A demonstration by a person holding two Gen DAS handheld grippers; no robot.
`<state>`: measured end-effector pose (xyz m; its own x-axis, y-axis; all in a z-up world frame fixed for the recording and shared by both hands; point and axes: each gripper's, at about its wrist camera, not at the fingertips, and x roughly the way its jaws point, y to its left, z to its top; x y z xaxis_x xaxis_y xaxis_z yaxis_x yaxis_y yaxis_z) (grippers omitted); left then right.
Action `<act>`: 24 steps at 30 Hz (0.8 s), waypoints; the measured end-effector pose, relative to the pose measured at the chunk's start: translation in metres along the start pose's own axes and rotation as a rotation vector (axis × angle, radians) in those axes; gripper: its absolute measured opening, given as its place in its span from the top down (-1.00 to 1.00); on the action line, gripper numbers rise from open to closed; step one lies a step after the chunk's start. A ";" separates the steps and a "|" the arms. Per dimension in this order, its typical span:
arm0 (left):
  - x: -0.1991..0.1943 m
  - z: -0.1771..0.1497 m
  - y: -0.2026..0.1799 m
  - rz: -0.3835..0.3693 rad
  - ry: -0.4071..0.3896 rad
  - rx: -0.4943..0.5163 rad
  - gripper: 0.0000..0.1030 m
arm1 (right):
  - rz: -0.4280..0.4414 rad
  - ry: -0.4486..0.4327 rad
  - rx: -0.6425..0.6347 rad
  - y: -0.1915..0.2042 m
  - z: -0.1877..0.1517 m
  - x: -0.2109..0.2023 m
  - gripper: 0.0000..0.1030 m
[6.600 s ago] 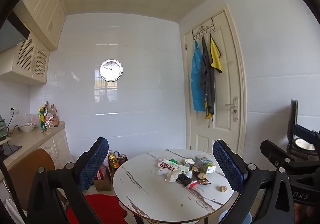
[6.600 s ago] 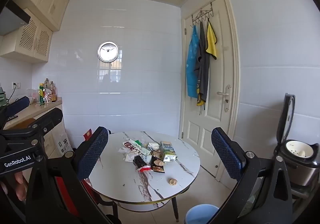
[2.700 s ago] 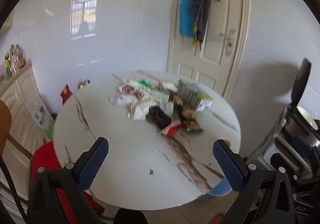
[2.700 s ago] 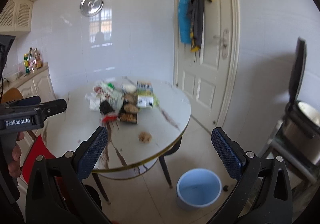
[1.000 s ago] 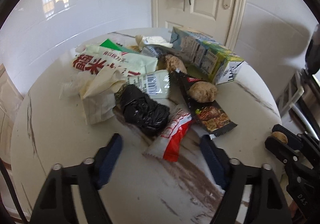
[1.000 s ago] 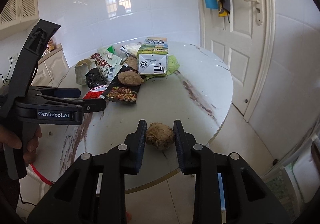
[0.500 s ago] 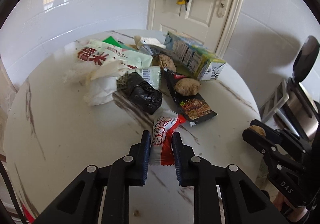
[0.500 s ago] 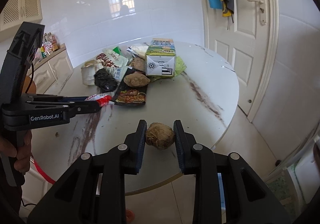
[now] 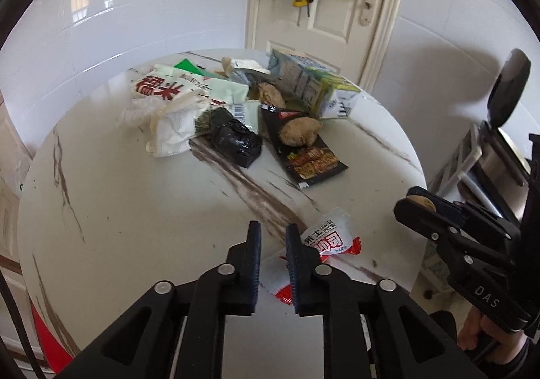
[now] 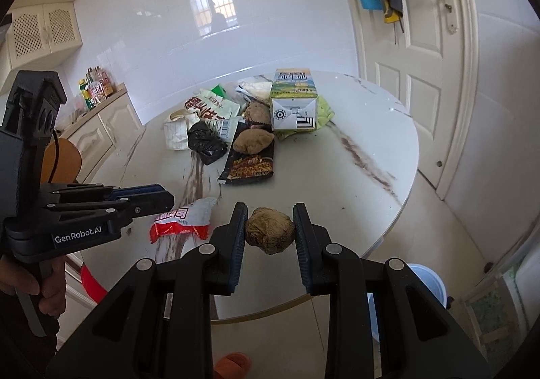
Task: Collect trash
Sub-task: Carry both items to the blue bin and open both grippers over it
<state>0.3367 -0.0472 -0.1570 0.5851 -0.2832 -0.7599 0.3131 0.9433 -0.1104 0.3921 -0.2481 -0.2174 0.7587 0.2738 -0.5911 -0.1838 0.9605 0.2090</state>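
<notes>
a thin, light red-and-white plastic snack wrapper [image 9: 324,244] is pinched at one edge by the left gripper [image 9: 272,244] fingers; slipping is likely. a brown crumpled paper ball [image 10: 269,234], soft and light, is clamped at its middle by the right gripper [image 10: 269,233] fingers above the white marble table [image 10: 371,156].

Both grippers are matte black plastic, with angular linkage arms joined by round silver screws and jaws faced with ribbed blue pads. The left gripper [image 10: 148,198] carries white "GenRobot.AI" lettering and a thin black cable, while the right gripper [image 9: 416,201] is marked "DAS". Bare fingers [image 10: 50,291] wrap the left handle.
</notes>
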 end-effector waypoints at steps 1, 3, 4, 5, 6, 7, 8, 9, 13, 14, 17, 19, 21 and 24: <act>0.000 0.000 -0.001 -0.007 -0.001 0.006 0.42 | 0.002 0.003 0.003 0.000 -0.001 0.000 0.50; -0.003 -0.001 -0.005 0.007 -0.015 0.028 -0.44 | 0.005 0.006 0.006 0.000 -0.002 0.001 0.50; -0.006 -0.002 -0.008 0.009 -0.035 0.041 -0.55 | 0.008 0.008 0.005 0.000 -0.003 0.001 0.50; -0.011 -0.004 -0.009 0.000 -0.062 0.051 -0.56 | 0.008 0.010 0.003 0.000 -0.003 0.001 0.50; -0.014 -0.005 -0.009 -0.007 -0.076 0.049 -0.56 | 0.007 0.007 0.002 0.000 -0.004 0.000 0.50; -0.015 -0.005 -0.009 -0.023 -0.075 0.053 -0.56 | 0.008 0.009 0.003 0.000 -0.004 0.001 0.50; -0.015 -0.006 -0.009 -0.038 -0.071 0.060 -0.56 | 0.009 0.010 0.005 0.000 -0.004 0.001 0.50; -0.014 -0.007 -0.009 -0.039 -0.067 0.065 -0.56 | 0.006 0.008 0.006 -0.001 -0.004 0.001 0.50; -0.008 -0.012 -0.013 -0.068 -0.035 0.088 -0.53 | 0.005 0.012 0.008 -0.001 -0.006 0.000 0.50; -0.005 -0.012 -0.014 -0.071 -0.027 0.091 -0.52 | 0.006 0.016 0.011 -0.002 -0.006 0.000 0.50; 0.003 -0.012 -0.017 -0.058 -0.012 0.105 -0.39 | 0.004 0.023 0.017 -0.002 -0.008 0.001 0.50; 0.010 -0.012 -0.018 -0.065 0.004 0.101 -0.18 | 0.002 0.024 0.018 -0.002 -0.010 0.001 0.50; 0.014 -0.013 -0.022 -0.037 -0.012 0.114 -0.08 | 0.006 0.027 0.017 -0.001 -0.011 0.000 0.50; 0.018 -0.011 -0.023 -0.023 -0.026 0.116 0.53 | 0.010 0.027 0.011 0.001 -0.011 0.001 0.50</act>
<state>0.3320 -0.0722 -0.1747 0.5957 -0.3105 -0.7407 0.4101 0.9106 -0.0519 0.3853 -0.2461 -0.2261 0.7396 0.2848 -0.6099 -0.1842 0.9571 0.2236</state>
